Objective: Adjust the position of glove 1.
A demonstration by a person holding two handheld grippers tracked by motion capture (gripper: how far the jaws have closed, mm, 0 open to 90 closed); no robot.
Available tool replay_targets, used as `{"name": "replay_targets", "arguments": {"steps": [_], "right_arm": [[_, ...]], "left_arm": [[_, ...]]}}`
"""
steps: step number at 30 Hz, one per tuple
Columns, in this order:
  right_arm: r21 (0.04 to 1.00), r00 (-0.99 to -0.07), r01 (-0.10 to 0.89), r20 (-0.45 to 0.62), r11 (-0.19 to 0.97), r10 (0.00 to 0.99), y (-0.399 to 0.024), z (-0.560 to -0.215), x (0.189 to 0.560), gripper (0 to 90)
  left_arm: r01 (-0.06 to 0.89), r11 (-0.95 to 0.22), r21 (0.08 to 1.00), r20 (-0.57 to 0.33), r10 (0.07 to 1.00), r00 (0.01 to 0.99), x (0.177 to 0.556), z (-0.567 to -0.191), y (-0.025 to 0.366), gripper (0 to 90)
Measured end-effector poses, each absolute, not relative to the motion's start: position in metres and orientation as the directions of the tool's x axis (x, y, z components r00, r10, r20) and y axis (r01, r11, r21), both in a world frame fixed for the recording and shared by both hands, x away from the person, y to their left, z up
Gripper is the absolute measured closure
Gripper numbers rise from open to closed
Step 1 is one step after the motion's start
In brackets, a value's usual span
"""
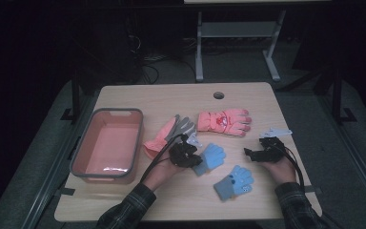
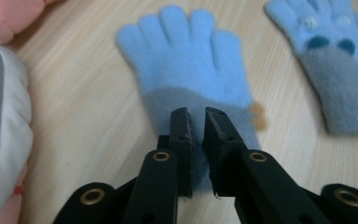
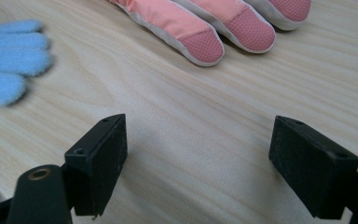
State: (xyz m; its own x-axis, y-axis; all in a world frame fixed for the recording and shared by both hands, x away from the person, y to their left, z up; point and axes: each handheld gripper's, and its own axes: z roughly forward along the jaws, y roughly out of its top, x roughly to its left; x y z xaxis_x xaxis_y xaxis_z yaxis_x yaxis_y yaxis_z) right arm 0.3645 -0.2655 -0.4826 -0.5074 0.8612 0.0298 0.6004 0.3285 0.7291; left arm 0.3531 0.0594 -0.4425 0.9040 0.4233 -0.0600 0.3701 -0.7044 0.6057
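Note:
A plain light-blue knit glove [image 2: 186, 60] lies palm-flat on the wooden table, its grey-blue cuff toward me. My left gripper [image 2: 196, 116] has its jaws almost together, with a fold of that cuff pinched between them; in the high view it sits at the glove's near-left end [image 1: 190, 155]. A second blue glove [image 1: 235, 182] with a face pattern lies to the right, nearer the table's front. My right gripper [image 3: 198, 149] stands open over bare wood with nothing between its fingers. The fingertips of a pink glove [image 3: 200, 37] lie just beyond it.
A pink bin [image 1: 107, 143] with a grey rim stands at the table's left. A pink and grey glove [image 1: 169, 133] lies between the bin and my left hand. The pink glove [image 1: 224, 121] lies at mid-table, with a cable hole [image 1: 218, 95] behind it.

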Motion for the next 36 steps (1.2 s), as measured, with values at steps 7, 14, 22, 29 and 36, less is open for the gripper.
{"name": "replay_targets", "arguments": {"steps": [7, 14, 22, 29, 36], "right_arm": [[0.729, -0.508, 0.6, 0.029, 0.329, 0.861, -0.266, -0.483, 0.365, 18.6], [0.729, -0.508, 0.6, 0.029, 0.329, 0.861, -0.266, -0.483, 0.364, 18.6], [0.729, -0.508, 0.6, 0.029, 0.329, 0.861, -0.266, -0.483, 0.364, 18.7], [0.73, -0.501, 0.603, 0.031, 0.323, 0.865, -0.265, -0.483, 0.364, 18.6], [0.729, -0.499, 0.605, 0.032, 0.321, 0.866, -0.265, -0.483, 0.364, 18.6]], "left_arm": [[0.361, -0.69, 0.627, -0.044, 0.432, 0.901, 0.36, -0.439, 0.044, 69.1], [0.379, -0.698, 0.607, -0.056, 0.439, 0.897, 0.368, -0.452, 0.033, 69.2], [0.385, -0.685, 0.619, -0.081, 0.432, 0.898, 0.368, -0.458, 0.036, 87.1], [0.405, -0.658, 0.635, -0.116, 0.437, 0.892, 0.365, -0.45, 0.041, 88.1], [0.408, -0.618, 0.672, -0.173, 0.405, 0.898, 0.355, -0.436, 0.041, 88.1]]}}
